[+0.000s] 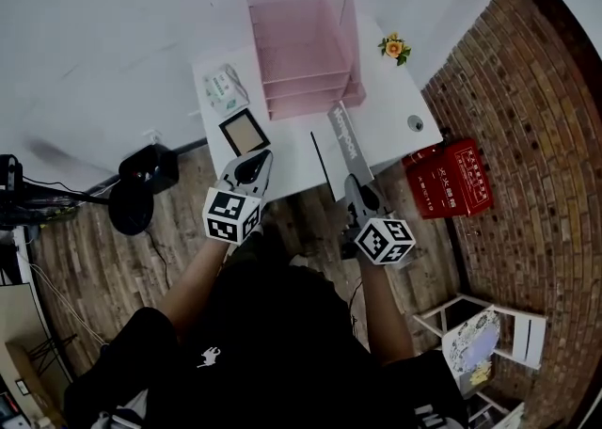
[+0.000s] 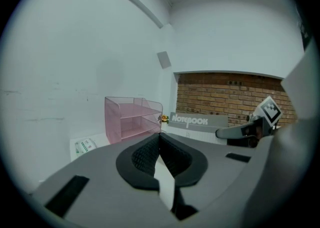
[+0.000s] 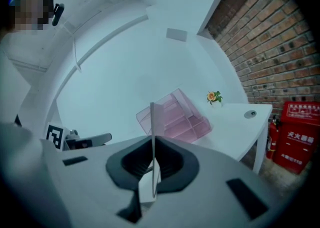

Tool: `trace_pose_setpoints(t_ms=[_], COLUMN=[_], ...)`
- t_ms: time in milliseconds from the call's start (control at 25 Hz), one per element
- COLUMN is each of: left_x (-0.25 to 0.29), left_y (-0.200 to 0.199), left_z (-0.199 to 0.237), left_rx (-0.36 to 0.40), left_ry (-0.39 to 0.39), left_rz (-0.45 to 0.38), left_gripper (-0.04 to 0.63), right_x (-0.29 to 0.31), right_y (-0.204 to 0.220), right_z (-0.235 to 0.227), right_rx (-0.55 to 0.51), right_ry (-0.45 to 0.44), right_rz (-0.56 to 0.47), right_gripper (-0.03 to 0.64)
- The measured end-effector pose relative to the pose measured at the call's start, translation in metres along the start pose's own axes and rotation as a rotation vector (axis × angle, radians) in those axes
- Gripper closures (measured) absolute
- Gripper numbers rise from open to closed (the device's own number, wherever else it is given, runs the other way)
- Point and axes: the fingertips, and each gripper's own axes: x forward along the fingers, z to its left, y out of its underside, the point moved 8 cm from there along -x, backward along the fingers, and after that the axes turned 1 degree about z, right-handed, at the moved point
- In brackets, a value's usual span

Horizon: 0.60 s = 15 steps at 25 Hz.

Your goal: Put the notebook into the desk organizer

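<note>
Right gripper [image 1: 357, 184] pinches the notebook [image 1: 343, 137] — long axis aimed at the desk organizer [image 1: 306, 51], by the desk [image 1: 400, 112] far edge; left gripper [image 1: 254, 164] closed, empty.

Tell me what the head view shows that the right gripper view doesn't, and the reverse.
Only the head view: the tissue pack, a dark-edged square, and the notebook's printed cover. Only the right gripper view: a grey wall plate and the notebook edge-on between the right gripper's jaws. Both: the pink organizer, the flower, the red box, the left gripper and the white table.
</note>
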Motion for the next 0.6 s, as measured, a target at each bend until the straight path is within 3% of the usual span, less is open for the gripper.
trace_pose_setpoints(t_ms=[200,600], left_x=[0.017,0.045], left_y=[0.0,0.004], left_z=[0.026,0.081], left_rx=[-0.017,-0.03], left_ry=[0.047,0.1], left_rz=[0.021,0.063], left_gripper=[0.593,0.594], right_x=[0.025,0.064], right_y=[0.008,0.028], right_z=[-0.006,-0.015], right_rx=[0.075,0.432], right_ry=[0.023,-0.024], right_rz=[0.013,-0.075], right_gripper=[0.606,0.606])
